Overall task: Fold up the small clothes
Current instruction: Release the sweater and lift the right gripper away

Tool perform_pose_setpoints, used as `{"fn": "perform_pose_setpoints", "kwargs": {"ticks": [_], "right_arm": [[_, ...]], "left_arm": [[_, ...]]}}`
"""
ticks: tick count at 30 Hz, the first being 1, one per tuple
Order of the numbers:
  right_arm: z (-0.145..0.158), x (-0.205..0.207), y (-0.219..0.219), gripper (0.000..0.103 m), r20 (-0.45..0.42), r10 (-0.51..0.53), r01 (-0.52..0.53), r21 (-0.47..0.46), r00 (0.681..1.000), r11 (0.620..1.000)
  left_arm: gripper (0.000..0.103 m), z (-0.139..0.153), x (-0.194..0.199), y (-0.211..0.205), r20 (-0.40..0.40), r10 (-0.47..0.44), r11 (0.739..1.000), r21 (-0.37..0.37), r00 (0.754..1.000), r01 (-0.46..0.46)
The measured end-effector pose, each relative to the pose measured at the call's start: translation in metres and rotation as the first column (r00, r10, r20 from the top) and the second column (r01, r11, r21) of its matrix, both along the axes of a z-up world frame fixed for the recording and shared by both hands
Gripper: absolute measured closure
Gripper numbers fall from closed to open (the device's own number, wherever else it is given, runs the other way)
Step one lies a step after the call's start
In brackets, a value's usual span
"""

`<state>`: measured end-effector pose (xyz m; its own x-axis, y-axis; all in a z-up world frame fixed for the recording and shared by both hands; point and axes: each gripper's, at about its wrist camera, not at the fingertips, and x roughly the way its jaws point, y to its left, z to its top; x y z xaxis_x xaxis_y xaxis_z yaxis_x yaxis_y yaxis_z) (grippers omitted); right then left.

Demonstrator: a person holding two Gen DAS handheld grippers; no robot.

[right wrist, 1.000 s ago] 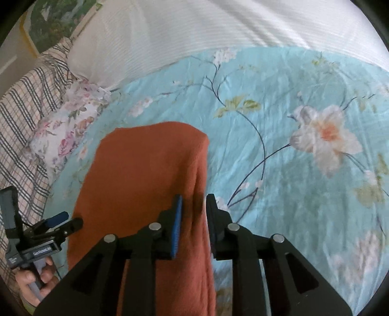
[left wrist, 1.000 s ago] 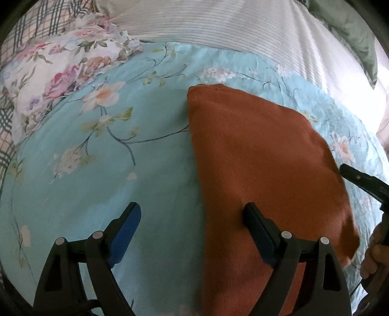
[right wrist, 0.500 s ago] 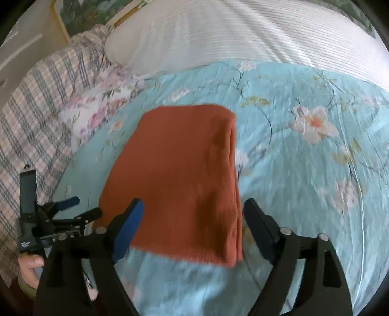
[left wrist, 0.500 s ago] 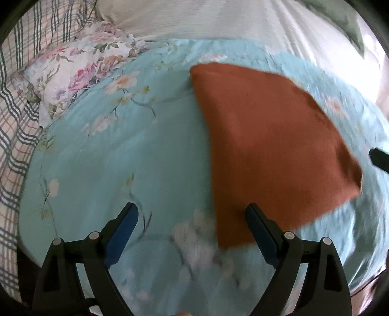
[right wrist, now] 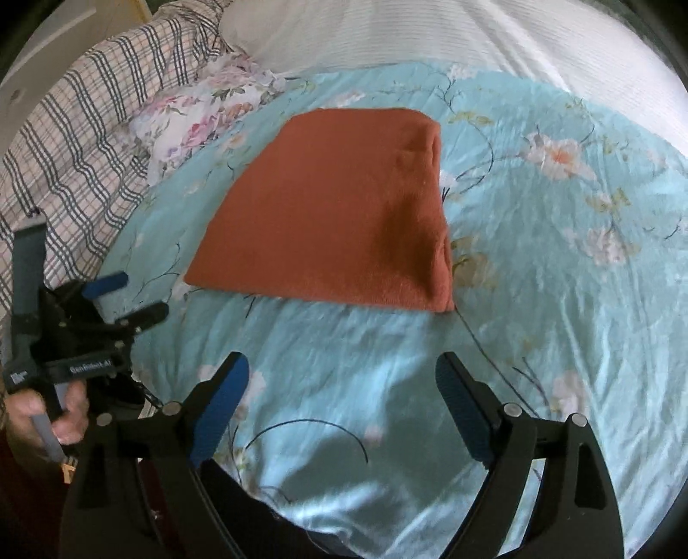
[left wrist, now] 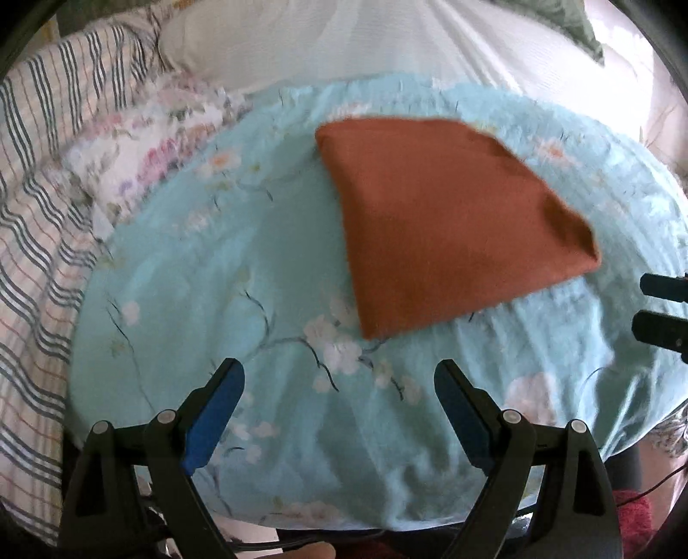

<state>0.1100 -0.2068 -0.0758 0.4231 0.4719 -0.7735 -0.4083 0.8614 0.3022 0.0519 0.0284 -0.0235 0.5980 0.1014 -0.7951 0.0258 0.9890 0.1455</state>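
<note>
A rust-orange knit garment [left wrist: 447,223] lies folded flat on the light-blue floral sheet [left wrist: 223,275]; it also shows in the right wrist view [right wrist: 339,215], with its thick folded edge on the right. My left gripper [left wrist: 339,413] is open and empty, held back from the garment near the bed's front edge. My right gripper [right wrist: 344,408] is open and empty, also short of the garment. The left gripper shows in the right wrist view [right wrist: 124,296] at the left, held in a hand. The right gripper's fingers [left wrist: 662,309] show at the right edge of the left wrist view.
A floral pillow [right wrist: 202,107] and a plaid blanket [right wrist: 77,129] lie at the left. A white striped cover [right wrist: 473,38] spreads across the back. The bed's front edge [left wrist: 344,520] runs just below my left gripper.
My right gripper has opened and let go of the garment's edge. Both grippers have pulled back toward the bed's front edge, and the garment now lies free.
</note>
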Motion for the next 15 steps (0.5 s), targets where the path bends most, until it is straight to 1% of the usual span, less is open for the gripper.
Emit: {"fn": "perform_pose_setpoints", "kwargs": {"ticks": [4, 6, 8, 11, 15], "right_arm": [[0.028, -0.008, -0.006, 0.013, 0.054, -0.001, 0.001, 0.013, 0.999, 1.000], [0.043, -0.012, -0.009, 0.004, 0.085, -0.004, 0.002, 0.029, 0.996, 1.000], [0.055, -0.015, -0.011, 0.001, 0.119, -0.008, 0.003, 0.038, 0.993, 0.999], [0.060, -0.014, -0.010, 0.001, 0.138, 0.007, -0.011, 0.026, 0.990, 1.000], [0.048, -0.011, -0.004, 0.000, 0.117, 0.020, -0.019, -0.009, 0.993, 1.000]], "left_arm": [[0.012, 0.033, -0.010, 0.000, 0.062, -0.016, 1.000, 0.006, 0.998, 0.015], [0.012, 0.046, -0.014, -0.002, 0.090, -0.027, 0.999, 0.022, 0.996, 0.025], [0.012, 0.053, -0.015, -0.004, 0.106, -0.036, 0.999, 0.036, 0.994, 0.032], [0.012, 0.052, -0.014, -0.006, 0.103, -0.044, 0.998, 0.046, 0.994, 0.040], [0.012, 0.035, -0.008, -0.008, 0.062, -0.043, 0.998, 0.056, 0.997, 0.040]]}}
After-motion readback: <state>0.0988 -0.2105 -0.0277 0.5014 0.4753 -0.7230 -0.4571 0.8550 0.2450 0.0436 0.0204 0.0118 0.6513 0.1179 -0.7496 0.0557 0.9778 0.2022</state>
